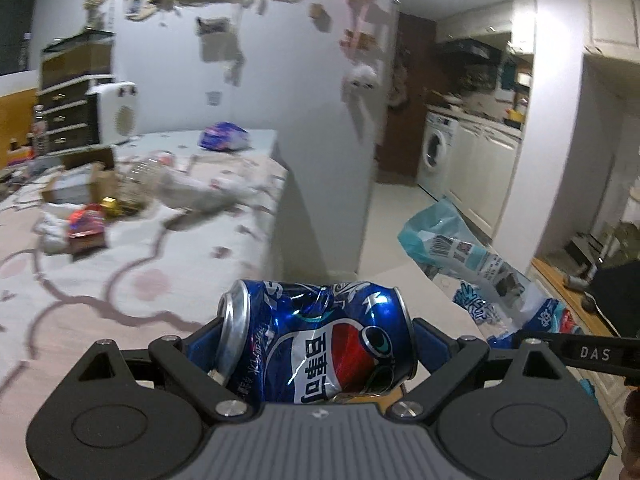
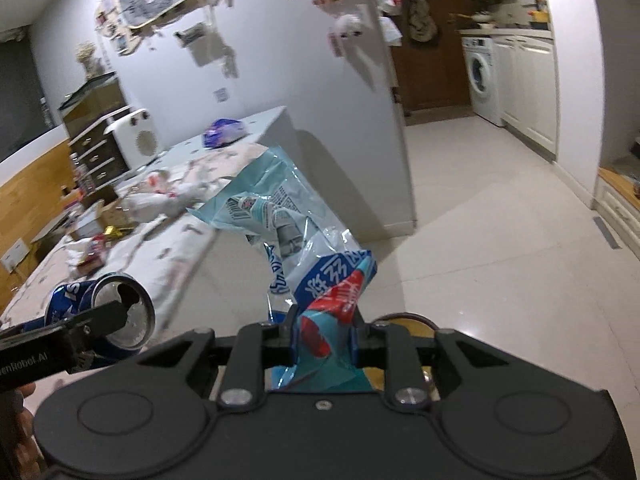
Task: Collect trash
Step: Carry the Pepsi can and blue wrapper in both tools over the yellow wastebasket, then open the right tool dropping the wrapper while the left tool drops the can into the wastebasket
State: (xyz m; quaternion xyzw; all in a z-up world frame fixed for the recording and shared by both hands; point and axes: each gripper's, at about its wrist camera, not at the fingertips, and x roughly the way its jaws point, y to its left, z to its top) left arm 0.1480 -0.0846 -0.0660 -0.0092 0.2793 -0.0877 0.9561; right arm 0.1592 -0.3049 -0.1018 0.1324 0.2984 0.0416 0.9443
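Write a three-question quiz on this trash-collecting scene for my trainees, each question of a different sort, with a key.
1. True or false: the left gripper is clamped on a dented blue Pepsi can.
2. Multiple choice: what does the right gripper hold?
A. a glass bottle
B. a crumpled light-blue plastic wrapper
C. a cardboard box
3. Fill in the blank: in the kitchen area behind the white wall stands a white front-loading ______.

Key
1. True; the can lies sideways between the fingers.
2. B; the jaws are pinched shut on its lower end.
3. washing machine.
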